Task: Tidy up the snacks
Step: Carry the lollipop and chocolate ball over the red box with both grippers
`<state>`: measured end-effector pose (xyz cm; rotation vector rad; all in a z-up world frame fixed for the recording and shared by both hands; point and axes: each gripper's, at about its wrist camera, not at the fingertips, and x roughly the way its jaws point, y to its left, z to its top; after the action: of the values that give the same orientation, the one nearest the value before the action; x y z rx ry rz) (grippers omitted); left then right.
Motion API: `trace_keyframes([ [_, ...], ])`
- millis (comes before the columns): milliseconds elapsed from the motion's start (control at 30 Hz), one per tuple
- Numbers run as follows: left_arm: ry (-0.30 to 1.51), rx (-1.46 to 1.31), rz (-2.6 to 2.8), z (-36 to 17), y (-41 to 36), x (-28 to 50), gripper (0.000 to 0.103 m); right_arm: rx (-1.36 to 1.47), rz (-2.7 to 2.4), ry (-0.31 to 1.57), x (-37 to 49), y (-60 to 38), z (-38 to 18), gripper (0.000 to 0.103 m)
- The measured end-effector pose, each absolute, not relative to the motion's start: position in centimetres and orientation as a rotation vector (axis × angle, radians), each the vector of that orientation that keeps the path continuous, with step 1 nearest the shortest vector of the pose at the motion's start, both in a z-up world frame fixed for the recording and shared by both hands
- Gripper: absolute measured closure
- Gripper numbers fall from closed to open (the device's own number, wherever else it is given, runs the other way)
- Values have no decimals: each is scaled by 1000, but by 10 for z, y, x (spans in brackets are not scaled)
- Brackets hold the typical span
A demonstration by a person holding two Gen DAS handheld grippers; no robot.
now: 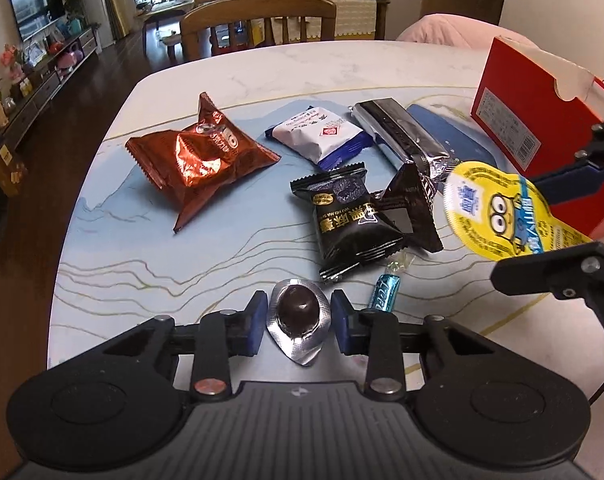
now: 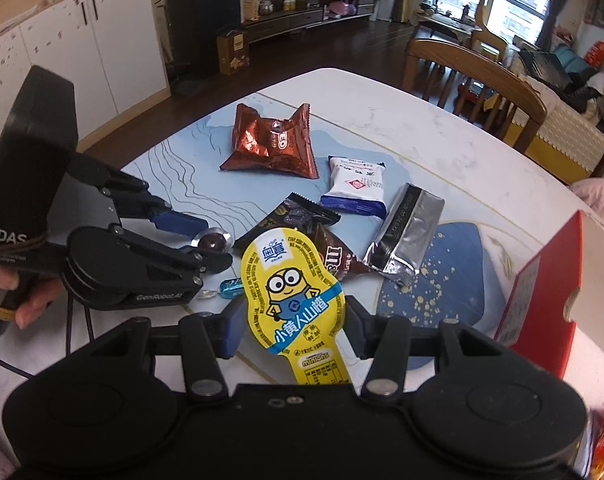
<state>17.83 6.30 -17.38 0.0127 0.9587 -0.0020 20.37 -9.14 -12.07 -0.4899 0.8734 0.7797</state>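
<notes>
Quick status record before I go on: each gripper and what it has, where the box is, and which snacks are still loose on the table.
left gripper: pads at the foil edges of a blister-packed dark chocolate ball
right gripper: shut on yellow cartoon snack pack, held above the table
red box: open, standing at the table's right side
loose snacks: copper-brown bag, white-and-blue packet, silver-black bar, black packet, small blue candy
surface: patterned table
</notes>
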Motion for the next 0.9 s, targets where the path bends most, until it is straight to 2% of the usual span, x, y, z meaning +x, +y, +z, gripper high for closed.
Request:
trace_keyframes([
  [233, 983, -83, 20, -160, 68, 158, 70, -421, 739, 875, 189, -109, -110, 54],
  [533, 938, -148, 5, -110, 55, 123, 70, -300, 669, 843, 173, -147, -81, 54],
  [900, 814, -114, -102, -36, -8, 126, 70, -188, 541, 746, 176, -217, -27, 54],
])
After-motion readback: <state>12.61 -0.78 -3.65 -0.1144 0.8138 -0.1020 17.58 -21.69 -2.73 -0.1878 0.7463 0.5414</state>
